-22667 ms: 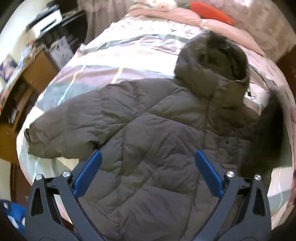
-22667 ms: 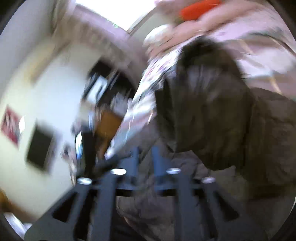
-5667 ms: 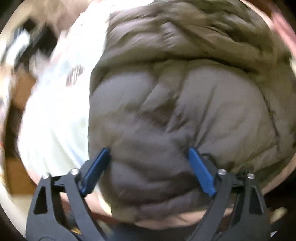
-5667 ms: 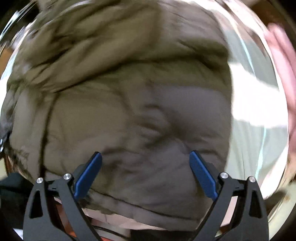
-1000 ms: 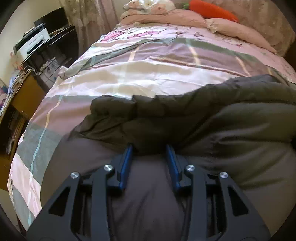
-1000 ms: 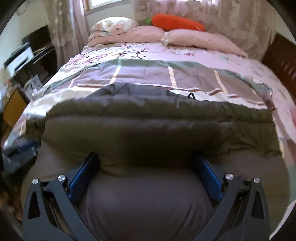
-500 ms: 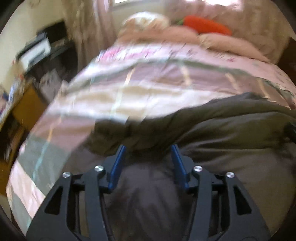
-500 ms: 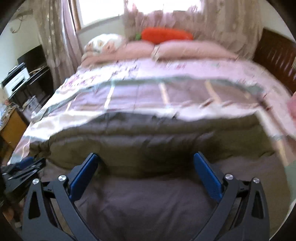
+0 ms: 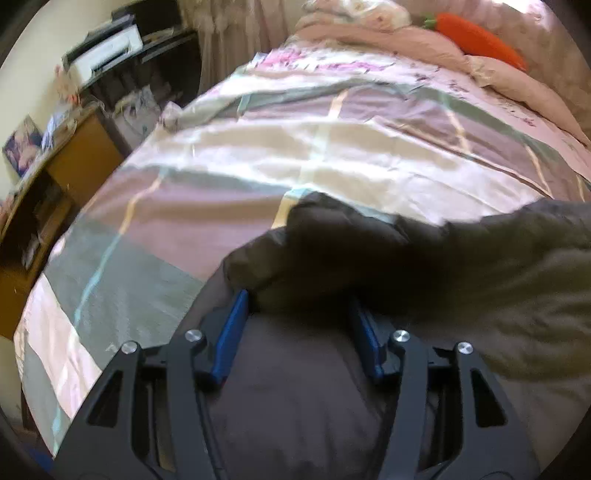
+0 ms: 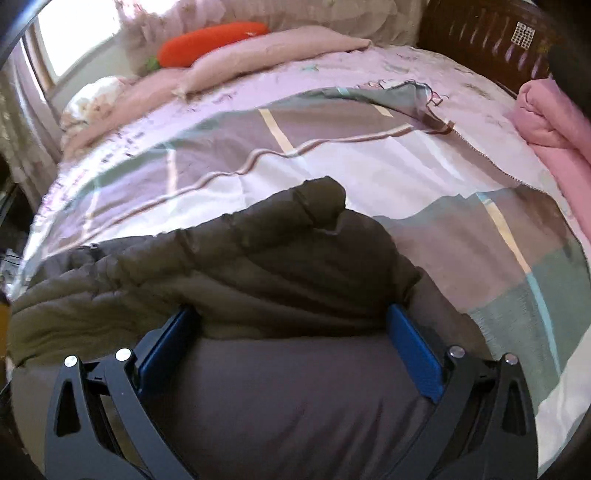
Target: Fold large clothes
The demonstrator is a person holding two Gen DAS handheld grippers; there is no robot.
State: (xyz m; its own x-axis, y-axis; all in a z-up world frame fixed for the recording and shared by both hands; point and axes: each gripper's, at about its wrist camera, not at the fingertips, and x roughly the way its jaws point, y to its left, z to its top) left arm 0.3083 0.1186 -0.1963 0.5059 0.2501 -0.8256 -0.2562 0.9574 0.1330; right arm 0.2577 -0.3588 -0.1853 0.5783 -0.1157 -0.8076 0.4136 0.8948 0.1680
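Note:
A folded olive-grey puffer jacket (image 9: pixel 424 266) lies on the striped bedspread (image 9: pixel 295 147) at the near end of the bed. It also fills the lower half of the right wrist view (image 10: pixel 240 258). My left gripper (image 9: pixel 299 314) is open with its blue fingers (image 9: pixel 231 332) astride the jacket's left fold edge, not clamping it. My right gripper (image 10: pixel 291 325) is wide open, its blue fingers (image 10: pixel 413 350) resting against the folded edge near the jacket's right end. The fingertips of both grippers are partly hidden under the fold.
Pink pillows and an orange carrot plush (image 9: pixel 476 35) lie at the bed's far end. A wooden desk (image 9: pixel 74 155) and a black shelf with a printer (image 9: pixel 107 51) stand to the left. A rolled pink blanket (image 10: pixel 554 122) and a dark wooden headboard (image 10: pixel 480 37) are at right.
My left gripper has opened wider and released the jacket fold it pinched a second ago, shifting left. My right gripper stays open and has swung right along the jacket.

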